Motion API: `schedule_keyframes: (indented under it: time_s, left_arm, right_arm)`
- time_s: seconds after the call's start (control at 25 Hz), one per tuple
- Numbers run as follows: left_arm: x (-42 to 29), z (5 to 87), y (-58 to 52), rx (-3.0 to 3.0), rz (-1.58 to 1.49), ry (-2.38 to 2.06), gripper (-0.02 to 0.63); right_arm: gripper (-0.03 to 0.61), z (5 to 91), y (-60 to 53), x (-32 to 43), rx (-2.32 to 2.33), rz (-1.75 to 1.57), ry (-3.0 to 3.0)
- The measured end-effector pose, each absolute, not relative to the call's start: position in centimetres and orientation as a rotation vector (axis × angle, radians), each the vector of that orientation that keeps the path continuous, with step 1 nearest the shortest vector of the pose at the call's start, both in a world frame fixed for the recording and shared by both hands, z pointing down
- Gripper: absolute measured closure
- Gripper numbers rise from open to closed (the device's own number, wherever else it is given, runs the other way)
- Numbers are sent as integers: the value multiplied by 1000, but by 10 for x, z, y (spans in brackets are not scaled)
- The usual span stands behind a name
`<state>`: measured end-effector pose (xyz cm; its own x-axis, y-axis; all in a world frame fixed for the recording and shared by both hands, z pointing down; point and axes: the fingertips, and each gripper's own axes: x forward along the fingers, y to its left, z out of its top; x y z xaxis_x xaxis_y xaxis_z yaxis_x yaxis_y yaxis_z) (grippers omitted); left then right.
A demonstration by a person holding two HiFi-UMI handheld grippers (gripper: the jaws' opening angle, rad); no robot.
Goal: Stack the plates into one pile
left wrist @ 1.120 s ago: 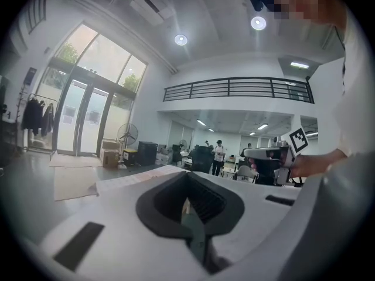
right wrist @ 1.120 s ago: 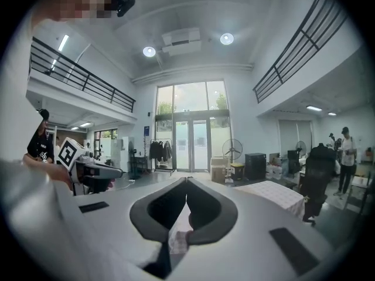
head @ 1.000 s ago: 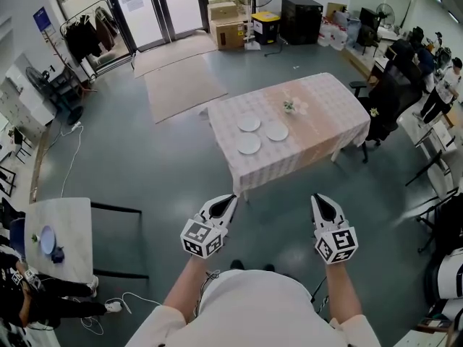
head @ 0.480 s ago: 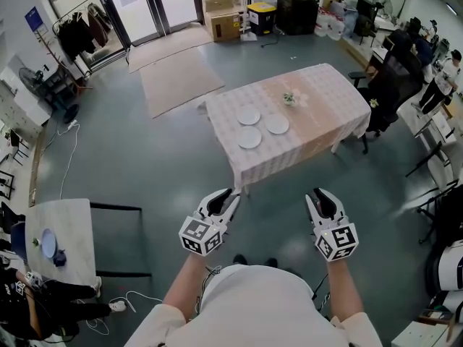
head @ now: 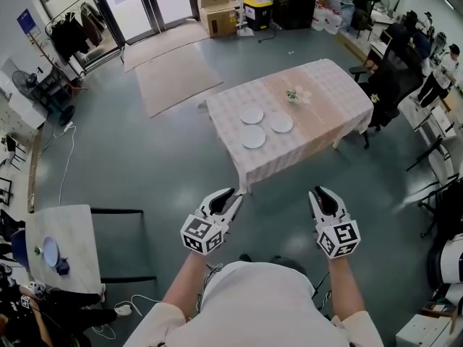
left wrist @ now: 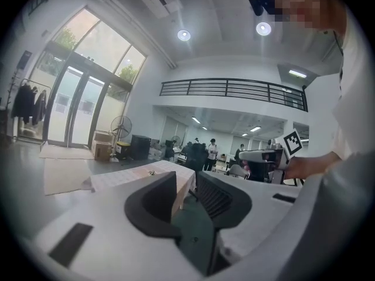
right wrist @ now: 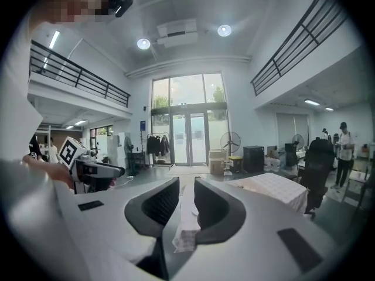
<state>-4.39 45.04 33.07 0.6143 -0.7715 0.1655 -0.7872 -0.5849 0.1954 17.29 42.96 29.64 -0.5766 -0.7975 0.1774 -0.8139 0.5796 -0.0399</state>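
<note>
White shells, black pads: we hold two grippers low over the grey floor point(head: 145, 165). The left gripper point(head: 230, 197) has just been opening its jaws, and they stand wide apart with nothing between them. The right gripper point(head: 323, 196) shows a narrower gap, also empty. Well ahead stands one table point(head: 329, 85) under a checked cloth. On it three white plates lie close together, none on another: the near plate point(head: 253, 137), the right plate point(head: 281, 123), the far plate point(head: 252, 115). Beyond them sits one small flower sprig point(head: 293, 96).
</note>
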Motion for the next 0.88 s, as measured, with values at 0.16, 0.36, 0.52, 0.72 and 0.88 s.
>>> schedule_keyframes:
  time_s: [0.16, 0.36, 0.52, 0.72, 0.88]
  left_arm:
    - [-58, 334, 442, 2607, 111, -1248, 497]
    - [-75, 338, 428, 2582, 130, -1253, 497]
    - [-79, 345, 401, 2558, 142, -1276, 497]
    - [-79, 354, 353, 2519, 138, -1322, 497]
    - [-83, 358, 308, 2482, 143, -1357, 497]
  right_arm:
    - [483, 302, 420, 159, 1382, 185, -2656]
    - [485, 304, 402, 142, 1361, 212, -2667]
    - [485, 309, 371, 142, 1343, 234, -2685]
    - [488, 325, 314, 143, 1283, 256, -2696]
    - [488, 329, 258, 134, 1212, 262, -2713]
